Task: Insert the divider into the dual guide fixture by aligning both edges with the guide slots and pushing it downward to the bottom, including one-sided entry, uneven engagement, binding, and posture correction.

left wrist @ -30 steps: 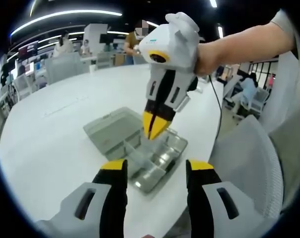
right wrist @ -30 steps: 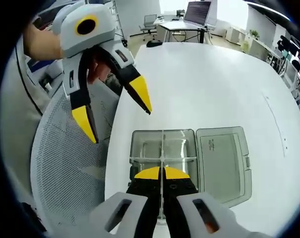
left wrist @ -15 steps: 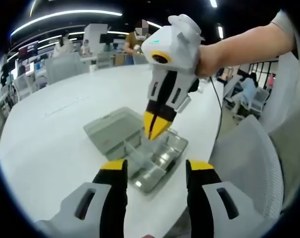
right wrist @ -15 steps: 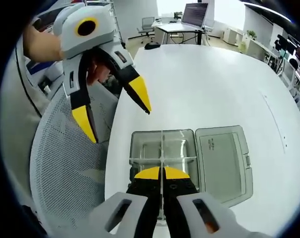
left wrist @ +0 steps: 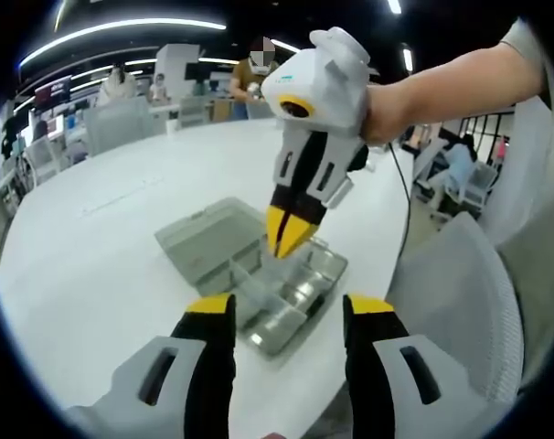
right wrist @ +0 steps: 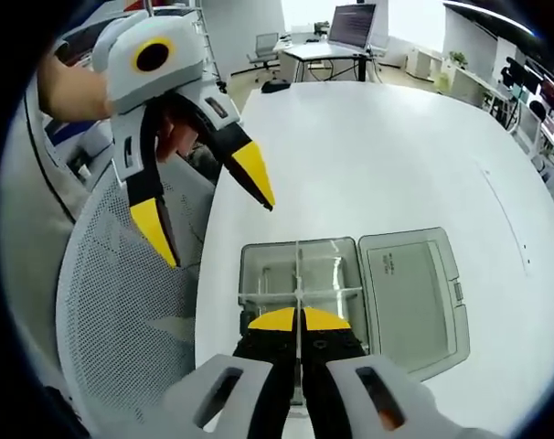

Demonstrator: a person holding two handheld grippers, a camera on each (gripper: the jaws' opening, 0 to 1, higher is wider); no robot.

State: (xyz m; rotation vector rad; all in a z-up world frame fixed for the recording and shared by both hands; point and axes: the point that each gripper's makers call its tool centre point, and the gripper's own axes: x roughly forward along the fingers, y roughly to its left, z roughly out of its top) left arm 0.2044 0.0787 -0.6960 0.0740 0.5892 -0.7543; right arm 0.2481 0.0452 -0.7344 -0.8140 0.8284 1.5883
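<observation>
1. Right gripper view, at 6 o'clock: right claw [right wrist: 298,322] pressed together on the thin clear divider [right wrist: 298,274], held on edge over the open box [right wrist: 300,279].
2. Runs from the yellow tips toward 12 o'clock across the tray, crossing a clear cross-wall [right wrist: 300,294] near its middle; depth of seating in the guide slots hard to tell through the clear plastic.
3. Best handled, as a judgement: keep the plate square to the tray floor, check both ends sit in their slots, then press straight down with even force.
4. If one end drops first and binds, better to ease off, lift slightly and level the plate than to force it; a tilted push risks bending the thin plastic.
5. Left claw [right wrist: 204,206] spread wide, holding nothing, at 10 o'clock above the desk [right wrist: 378,155] edge, apart from the box; free to steady the tray if it slides.
6. Left gripper view: right claw [left wrist: 286,240] at centre, tips down over the tray.
7. Box: clear tray with compartments, nothing loose visible inside besides the partitions; hinged lid [right wrist: 410,293] lying open flat at 3 o'clock of the tray.
</observation>
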